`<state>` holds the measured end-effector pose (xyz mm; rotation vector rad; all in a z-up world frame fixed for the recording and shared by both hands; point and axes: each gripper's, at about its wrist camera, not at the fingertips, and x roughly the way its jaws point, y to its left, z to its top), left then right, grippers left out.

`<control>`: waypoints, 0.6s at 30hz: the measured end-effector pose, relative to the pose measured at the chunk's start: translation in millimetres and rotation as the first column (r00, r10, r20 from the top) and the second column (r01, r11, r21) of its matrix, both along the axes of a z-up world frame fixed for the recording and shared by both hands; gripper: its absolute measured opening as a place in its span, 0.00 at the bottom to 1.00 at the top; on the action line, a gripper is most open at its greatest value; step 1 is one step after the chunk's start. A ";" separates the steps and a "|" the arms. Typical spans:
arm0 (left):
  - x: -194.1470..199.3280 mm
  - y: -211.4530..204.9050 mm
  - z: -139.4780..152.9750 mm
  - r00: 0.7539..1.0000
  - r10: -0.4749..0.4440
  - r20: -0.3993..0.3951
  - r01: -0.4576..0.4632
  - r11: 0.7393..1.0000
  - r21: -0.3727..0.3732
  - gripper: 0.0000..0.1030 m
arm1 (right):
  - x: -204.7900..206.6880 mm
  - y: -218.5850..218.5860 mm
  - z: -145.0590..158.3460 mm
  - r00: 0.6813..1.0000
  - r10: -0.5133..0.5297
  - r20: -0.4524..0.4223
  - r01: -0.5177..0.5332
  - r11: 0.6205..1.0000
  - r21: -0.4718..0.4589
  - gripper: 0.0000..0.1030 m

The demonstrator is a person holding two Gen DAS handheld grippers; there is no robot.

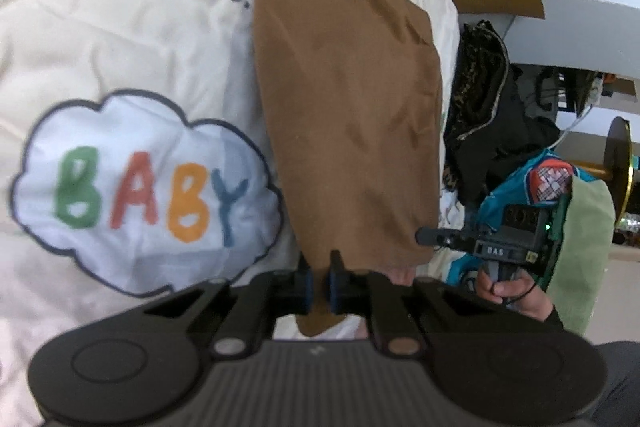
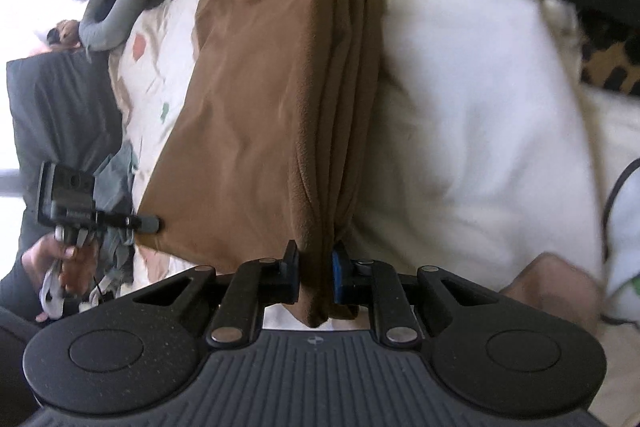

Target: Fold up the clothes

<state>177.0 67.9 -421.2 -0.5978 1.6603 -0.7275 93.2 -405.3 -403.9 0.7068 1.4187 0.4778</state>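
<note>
Both grippers have the brown garment (image 1: 344, 99) pinched at its near edge: left gripper (image 1: 320, 277) jaws nearly closed on one corner, right gripper (image 2: 314, 277) jaws narrow around bunched folds. It stretches away across the cream quilt (image 1: 120, 27).

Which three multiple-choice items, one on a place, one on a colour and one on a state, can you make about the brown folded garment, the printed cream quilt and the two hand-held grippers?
1. Where does the brown folded garment lie?
A. on the printed cream quilt
B. inside a cardboard box
C. on a wooden chair

2. What colour is the first letter of the word BABY in the white cloud print?
A. blue
B. green
C. orange

3. What is the state of the left gripper and the right gripper?
A. both open above the cloth
B. only the left is shut
C. both shut on the garment's near edge

Answers: 1 A, the quilt shows on both sides of the garment; 2 B, the first B is green; 3 C, brown cloth is pinched between each pair of pads.
</note>
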 end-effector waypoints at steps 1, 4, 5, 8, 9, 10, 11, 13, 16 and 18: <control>0.9 0.8 0.6 1.000 -0.011 0.002 0.011 1.000 0.009 0.07 | -1.6 3.7 -0.8 1.000 0.014 -0.002 -0.014 1.000 0.002 0.13; 4.4 1.2 -3.0 0.998 -0.066 0.016 0.065 0.997 0.050 0.07 | -7.2 21.5 -4.9 0.997 0.080 0.003 -0.080 0.997 -0.015 0.12; 5.3 1.6 -6.4 0.997 -0.074 0.020 0.073 0.995 0.064 0.07 | -8.8 26.6 -6.4 0.995 0.098 0.003 -0.098 0.995 -0.022 0.12; 5.6 4.2 -23.2 0.996 -0.085 0.016 0.082 0.991 0.109 0.08 | -11.1 32.4 -12.8 0.994 0.112 -0.006 -0.112 0.992 -0.060 0.12; 5.0 4.9 -29.1 0.997 -0.077 0.000 0.076 0.991 0.107 0.08 | -10.9 32.5 -13.6 0.993 0.120 -0.013 -0.121 0.990 -0.076 0.14; 4.5 5.1 -32.0 0.997 -0.075 -0.010 0.075 0.992 0.100 0.09 | -10.9 32.1 -14.0 0.992 0.126 -0.020 -0.128 0.988 -0.087 0.16; 4.8 5.0 -31.1 0.997 -0.078 -0.008 0.079 0.992 0.095 0.15 | -11.5 30.6 -12.5 0.992 0.125 -0.022 -0.127 0.988 -0.085 0.17; 7.3 5.4 -22.7 0.996 -0.090 0.014 0.088 0.992 0.087 0.28 | -10.9 30.4 -3.0 0.991 0.137 0.003 -0.136 0.986 -0.097 0.23; 15.5 9.1 -7.9 0.994 -0.084 0.064 0.079 0.993 0.089 0.59 | -7.1 31.3 12.7 0.988 0.146 0.059 -0.141 0.987 -0.082 0.51; 24.1 10.4 2.2 0.993 -0.068 0.100 0.058 0.994 0.098 0.59 | -1.6 30.5 19.7 0.985 0.147 0.092 -0.140 0.987 -0.078 0.51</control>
